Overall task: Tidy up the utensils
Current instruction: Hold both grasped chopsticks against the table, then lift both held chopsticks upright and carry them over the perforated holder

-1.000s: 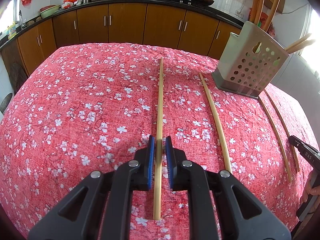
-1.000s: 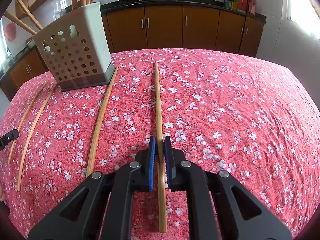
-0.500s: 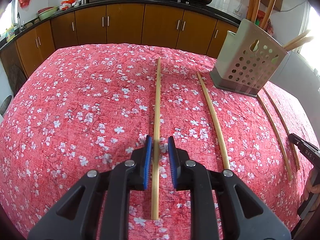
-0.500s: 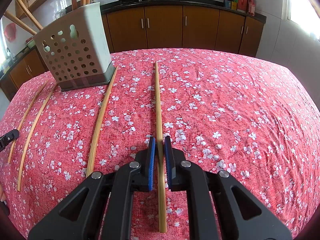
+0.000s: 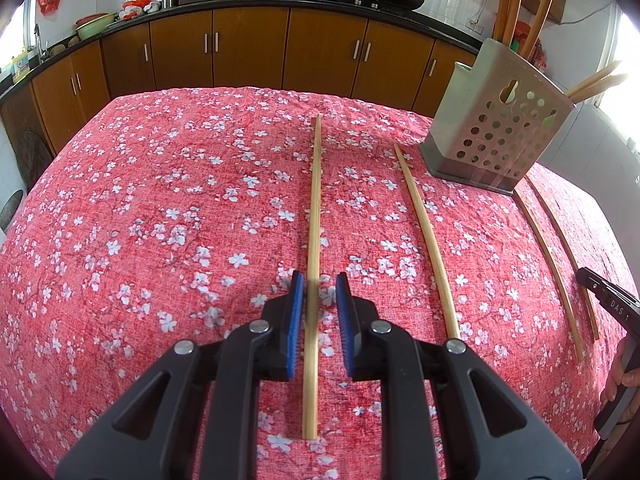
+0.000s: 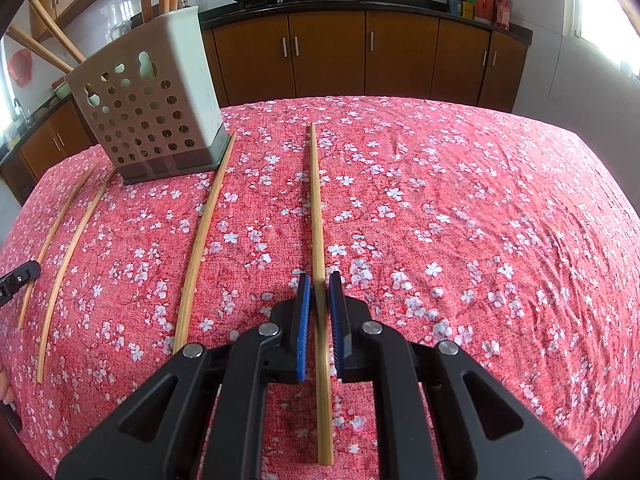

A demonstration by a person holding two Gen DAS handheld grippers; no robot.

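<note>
Chopsticks lie loose on the table (image 5: 120, 208), which is covered with a red floral cloth, all running roughly parallel away from the cameras. A perforated utensil holder (image 5: 496, 140) stands upright at the far side, between the two tools' working areas, already carrying several upright and leaning sticks.

Left tool (image 5: 317, 312): pads apart, straddling one chopstick (image 5: 314, 216) with a visible gap on each side; no contact seen. The stick rests flat on the cloth, its near end past the pads toward the camera. A second chopstick (image 5: 424, 232) lies just to the right, and two more lie beyond the holder's base.

Right tool (image 6: 319, 308): pads nearly closed around another chopstick (image 6: 316, 216); gap is very narrow and whether the pads actually press the stick cannot be told. This stick also lies flat. A neighbouring chopstick (image 6: 204, 232) lies to the left, its far tip touching or just beside the corner of the utensil holder (image 6: 156, 120).

Judgement: each tool is lined up along its stick's axis, so a squeeze should catch the thin shaft squarely. Grip sits toward the near end, probably leaving a long free length to feed into the holder. Risk: thin round sticks may roll or pivot in the pads.
</note>
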